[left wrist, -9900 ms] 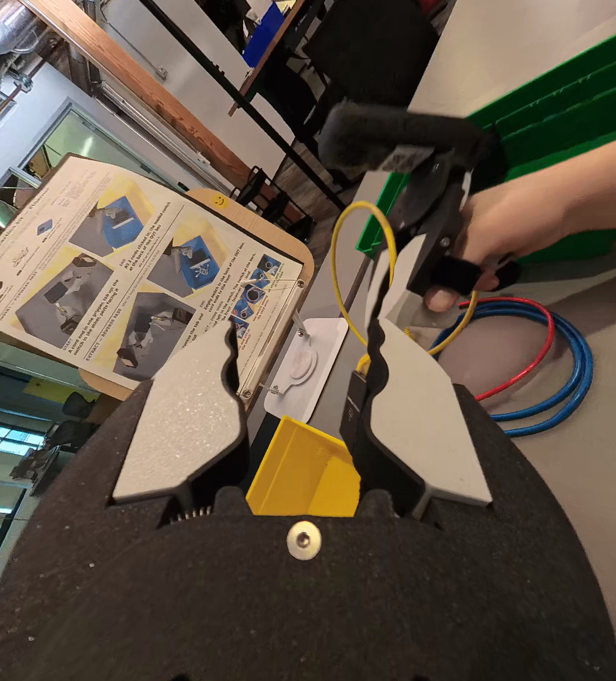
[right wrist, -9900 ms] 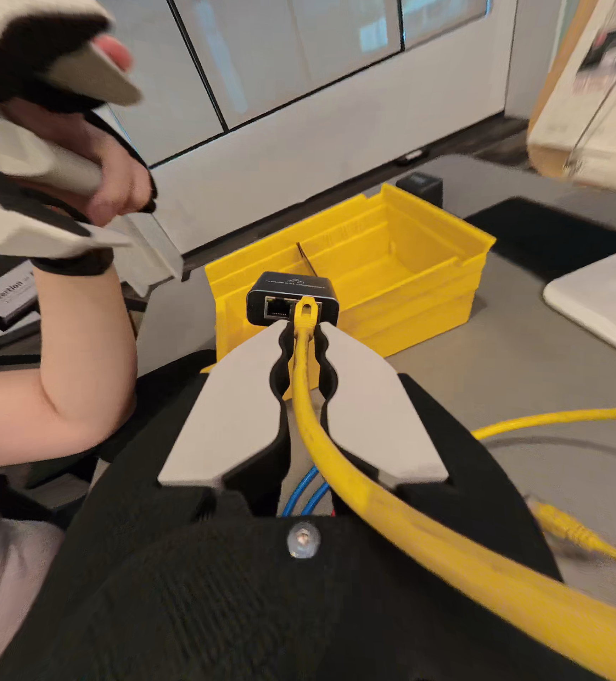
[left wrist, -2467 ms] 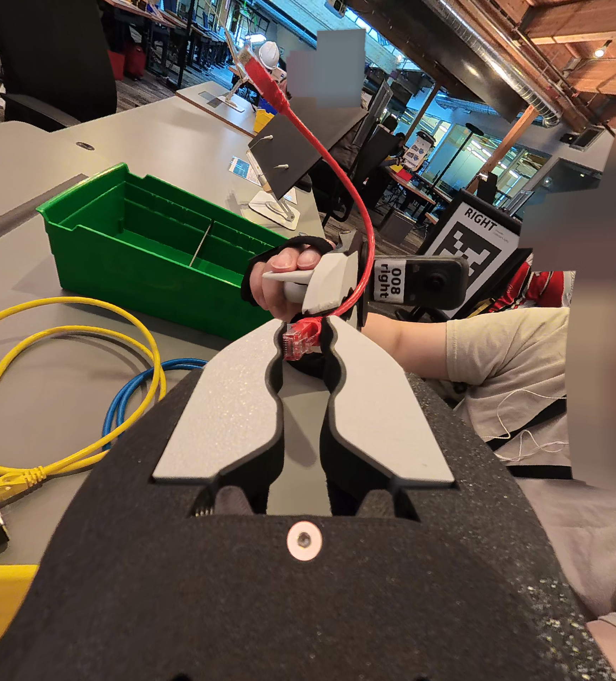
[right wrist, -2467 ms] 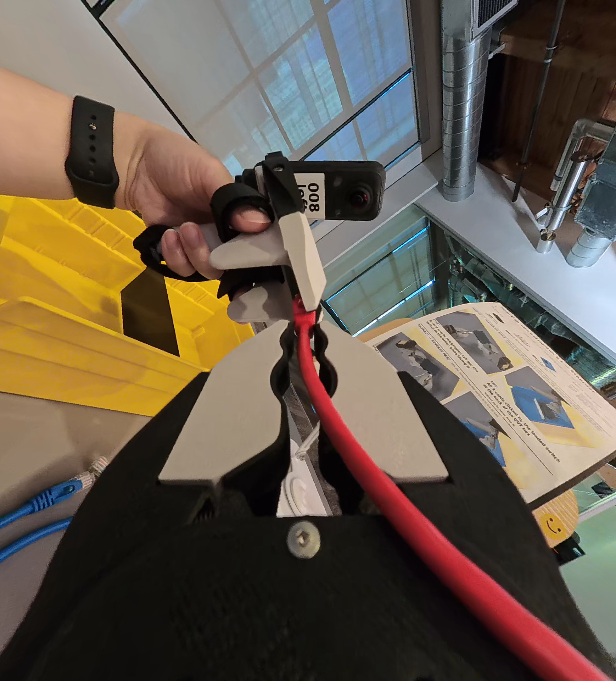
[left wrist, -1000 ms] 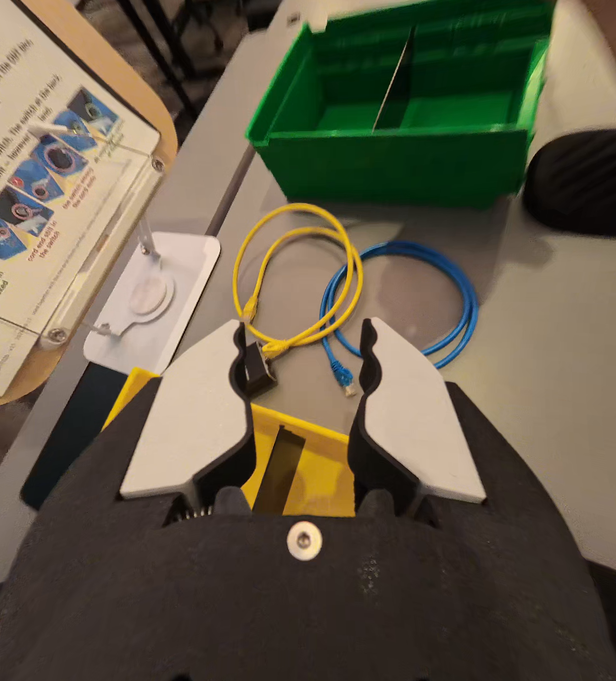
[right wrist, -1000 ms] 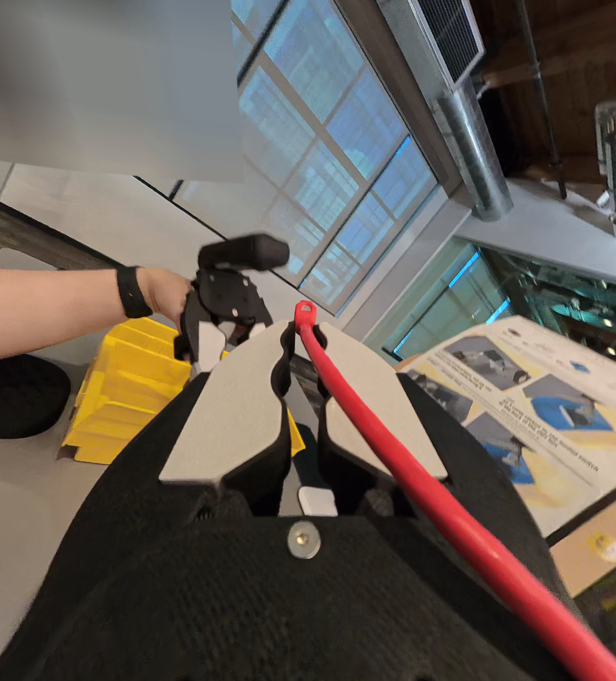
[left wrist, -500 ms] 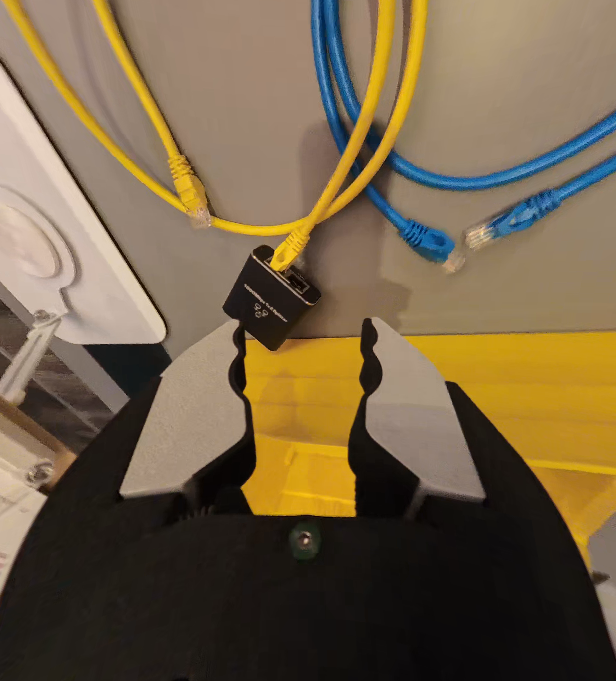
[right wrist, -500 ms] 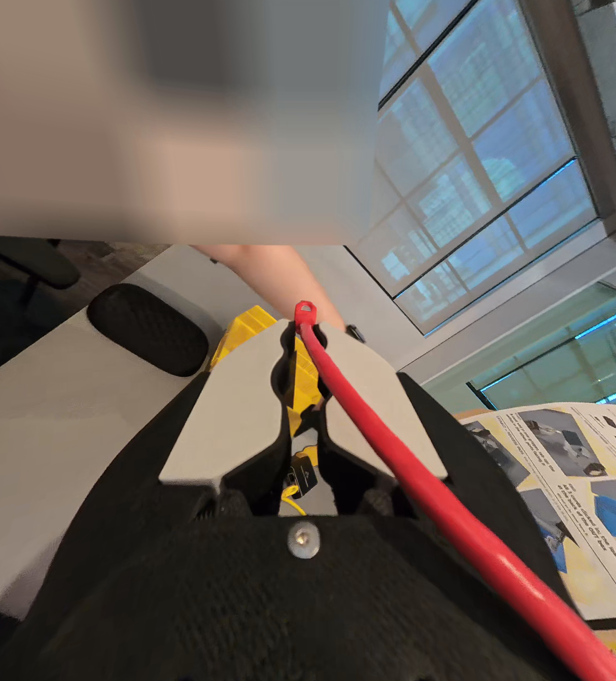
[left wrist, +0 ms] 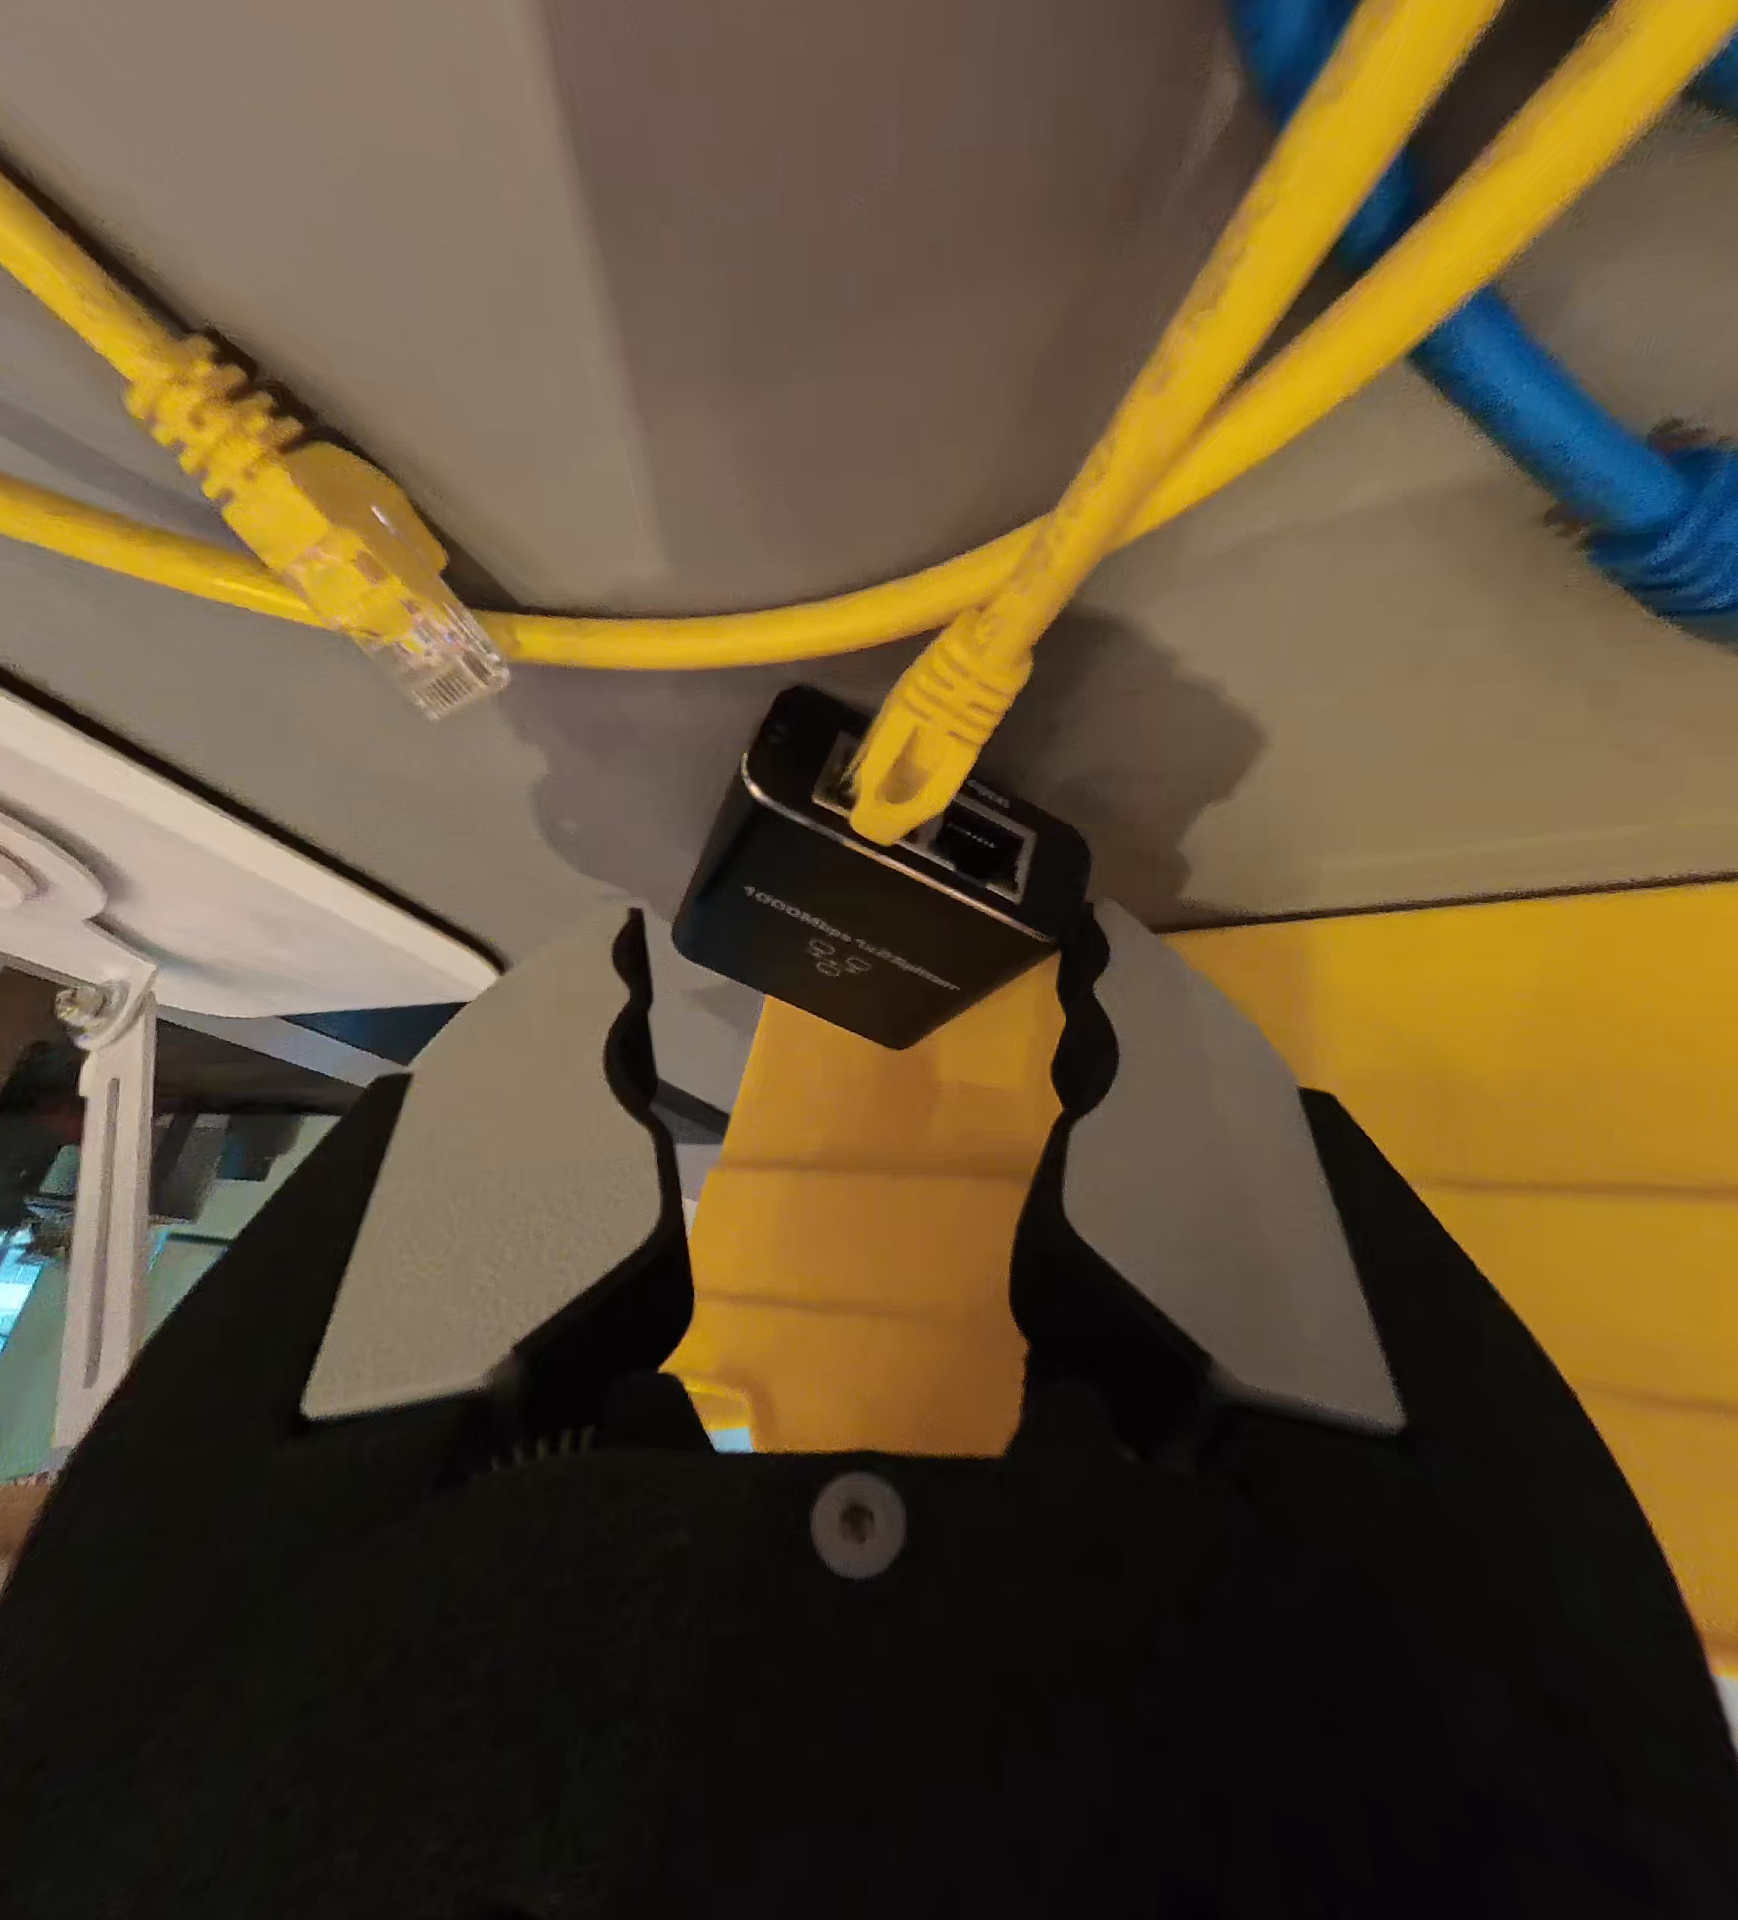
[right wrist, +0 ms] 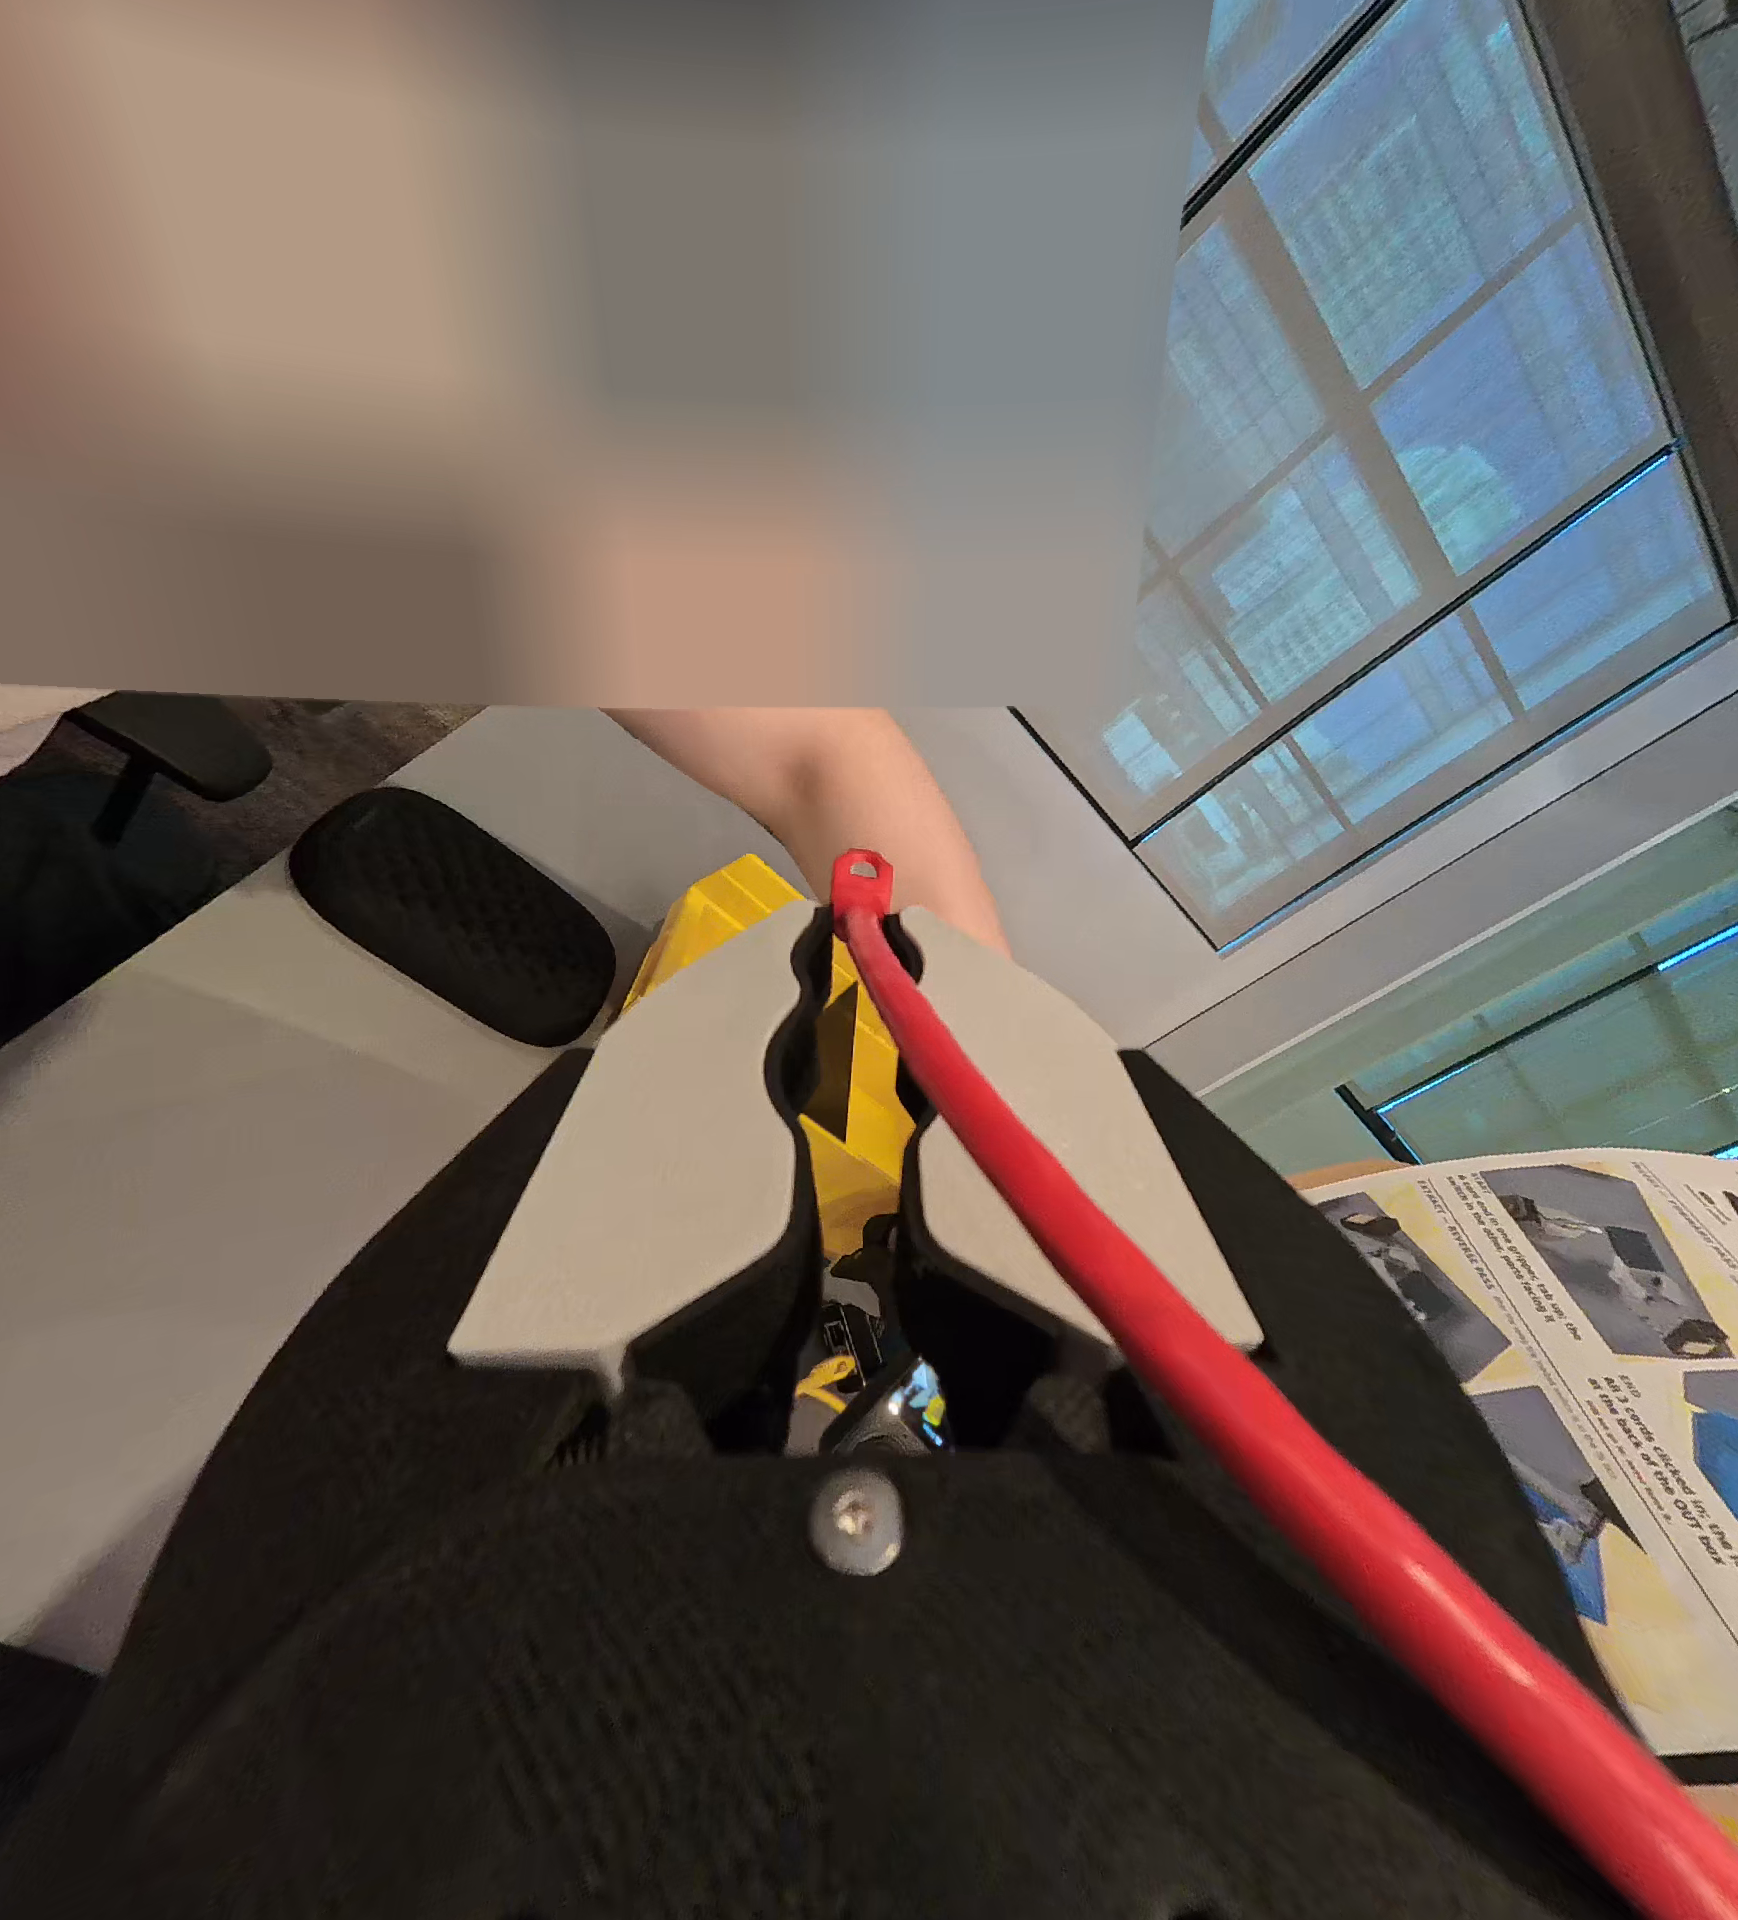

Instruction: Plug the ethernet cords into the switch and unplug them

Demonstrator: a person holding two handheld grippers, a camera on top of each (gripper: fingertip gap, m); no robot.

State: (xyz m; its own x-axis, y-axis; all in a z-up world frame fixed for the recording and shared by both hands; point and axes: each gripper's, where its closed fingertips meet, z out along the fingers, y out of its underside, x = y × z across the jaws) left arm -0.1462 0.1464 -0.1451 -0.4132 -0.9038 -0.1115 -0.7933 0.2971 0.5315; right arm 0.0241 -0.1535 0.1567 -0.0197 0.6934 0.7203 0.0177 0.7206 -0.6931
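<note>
In the left wrist view the small black switch (left wrist: 880,899) lies on the grey table by the yellow bin's rim. A yellow ethernet cord (left wrist: 958,707) is plugged into one of its ports; the port beside it is empty. The cord's other plug (left wrist: 366,582) lies loose to the left. My left gripper (left wrist: 860,920) is open, its fingertips on either side of the switch's near end. In the right wrist view my right gripper (right wrist: 860,914) is shut on a red ethernet cord (right wrist: 1104,1247), held up in the air with the plug past the fingertips.
A blue ethernet cord (left wrist: 1675,520) lies at the upper right of the left wrist view. A yellow bin (left wrist: 1467,1195) is below the switch, and a white stand base (left wrist: 169,914) at left. The right wrist view shows a black pad (right wrist: 449,914), an instruction sheet (right wrist: 1623,1403) and a person's arm (right wrist: 844,790). The left gripper's tips are roughly 45 cm from the right gripper's.
My left gripper has moved down close to the switch, which now sits between its open fingertips. The right gripper still holds the red cord and has barely shifted.
</note>
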